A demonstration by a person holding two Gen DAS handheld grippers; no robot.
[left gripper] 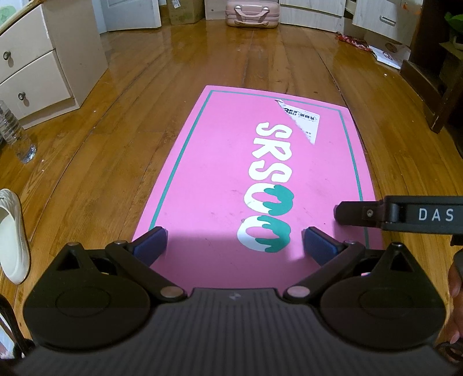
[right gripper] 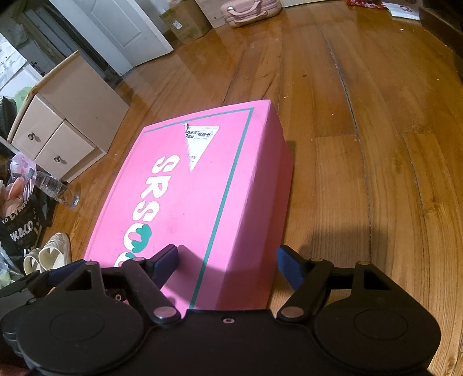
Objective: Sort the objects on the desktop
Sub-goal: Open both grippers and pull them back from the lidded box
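Note:
A pink box (left gripper: 214, 173) with a teal border, white "SRSOO" lettering and a torn white label lies flat on the wooden floor. My left gripper (left gripper: 234, 243) hovers open over the near end of its lid, and nothing sits between its blue pads (left gripper: 153, 244). In the right wrist view the same pink box (right gripper: 188, 196) shows its right side wall. My right gripper (right gripper: 227, 261) is open and straddles the box's near right edge, one finger over the lid and the other over the floor beside it. No pad presses on the box. A right gripper finger (left gripper: 361, 212) reaches in from the right.
A beige drawer cabinet (left gripper: 34, 72) stands left of the box, with a clear plastic bottle (left gripper: 17, 136) and a white shoe (left gripper: 13, 237) on the floor near it. A pink suitcase (left gripper: 251, 13) sits far back. Dark furniture (left gripper: 434, 86) stands at the right. Bags (right gripper: 20, 219) lie at the left.

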